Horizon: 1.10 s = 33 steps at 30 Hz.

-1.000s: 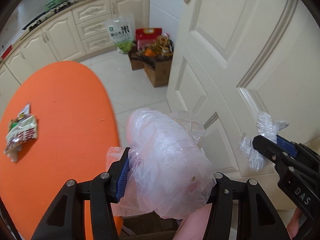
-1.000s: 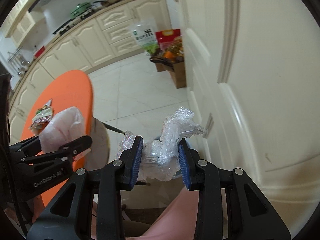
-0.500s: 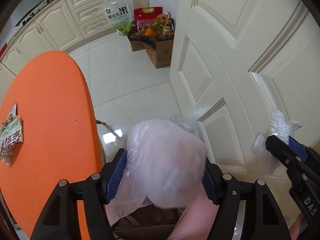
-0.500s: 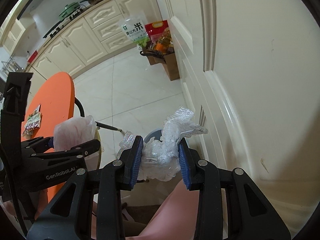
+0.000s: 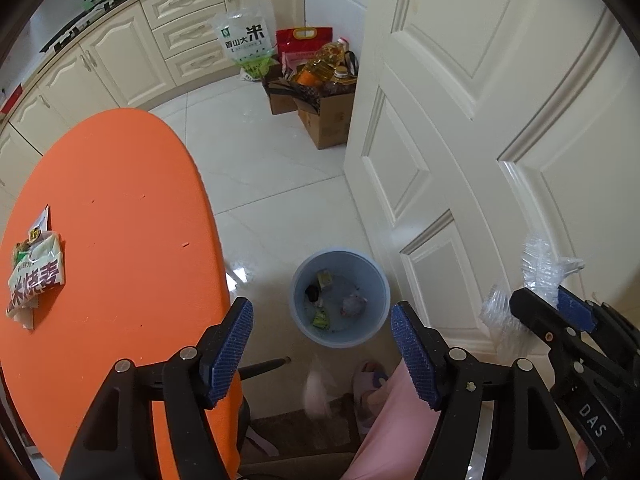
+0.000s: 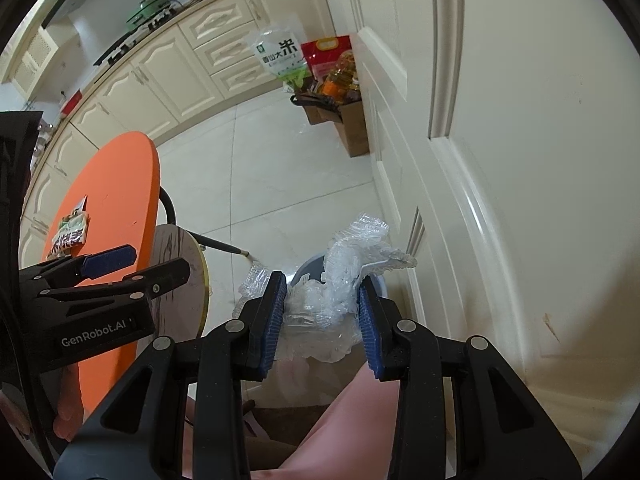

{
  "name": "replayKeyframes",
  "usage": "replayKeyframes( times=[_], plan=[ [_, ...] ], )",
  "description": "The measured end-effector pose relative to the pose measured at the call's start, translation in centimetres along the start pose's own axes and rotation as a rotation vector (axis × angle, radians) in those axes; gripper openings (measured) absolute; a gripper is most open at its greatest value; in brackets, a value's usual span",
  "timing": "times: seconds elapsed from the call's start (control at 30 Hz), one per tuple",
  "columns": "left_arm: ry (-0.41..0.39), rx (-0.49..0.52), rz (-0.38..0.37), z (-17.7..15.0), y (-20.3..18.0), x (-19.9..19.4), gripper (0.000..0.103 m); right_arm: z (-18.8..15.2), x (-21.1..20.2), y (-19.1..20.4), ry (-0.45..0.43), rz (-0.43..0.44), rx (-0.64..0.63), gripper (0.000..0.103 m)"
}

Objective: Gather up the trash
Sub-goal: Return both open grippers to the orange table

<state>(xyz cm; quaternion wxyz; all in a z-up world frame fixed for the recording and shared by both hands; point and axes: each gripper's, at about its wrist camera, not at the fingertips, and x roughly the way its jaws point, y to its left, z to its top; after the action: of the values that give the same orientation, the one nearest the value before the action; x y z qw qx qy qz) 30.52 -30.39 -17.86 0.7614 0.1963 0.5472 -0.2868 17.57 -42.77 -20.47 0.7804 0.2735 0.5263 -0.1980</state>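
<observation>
Nearest the left wrist camera, the left gripper (image 5: 322,344) hangs with its jaws wide and nothing between them; a second ago they clasped a bulging pink-tinted plastic bag, and they have just been opening, so the bag has dropped away. A pale pink blur (image 5: 316,392) at 6 o'clock below the jaws may be that bag falling, though it is too smeared to be sure. Just beyond the jaws, at 12 o'clock from them, a blue-grey waste bin (image 5: 376,280) stands on the white tiled floor (image 5: 260,168) close to a cream panelled door (image 5: 480,120), with a few scraps already lying in its bottom. At 3 o'clock the right gripper (image 6: 322,316) has its jaws narrow, clamped on a wad of crumpled clear plastic wrap (image 6: 344,280) held above the bin's rim. At 9 o'clock an orange oval surface (image 5: 120,240) carries one snack wrapper (image 5: 34,276) not yet collected. Farthest off, at 12 o'clock, cardboard boxes (image 5: 328,116) of groceries and a rice sack (image 5: 246,40) lean against cream cabinets (image 5: 120,56). The left drop looks finished; the clear wrap seems next for the bin, then the wrapper.
</observation>
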Motion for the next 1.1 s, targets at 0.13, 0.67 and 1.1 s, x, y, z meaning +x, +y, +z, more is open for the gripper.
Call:
replayKeyframes(
  times=[0.13, 0.67, 1.1],
  plan=[
    [-0.012, -0.014, 0.003, -0.6, 0.9, -1.3, 0.067, 0.1, 0.1, 0.3, 0.007, 0.007, -0.008, 0.034],
    [-0.041, -0.099, 0.033, -3.5, 5.3, -4.2, 0.068, -0.5, 2.4, 4.4, 0.071, 0.029, -0.072, 0.050],
    [-0.042, -0.110, 0.020, -4.6, 6.6, -5.3, 0.068, -1.1, 1.1, 6.1, 0.052, 0.004, -0.100, 0.051]
  ],
)
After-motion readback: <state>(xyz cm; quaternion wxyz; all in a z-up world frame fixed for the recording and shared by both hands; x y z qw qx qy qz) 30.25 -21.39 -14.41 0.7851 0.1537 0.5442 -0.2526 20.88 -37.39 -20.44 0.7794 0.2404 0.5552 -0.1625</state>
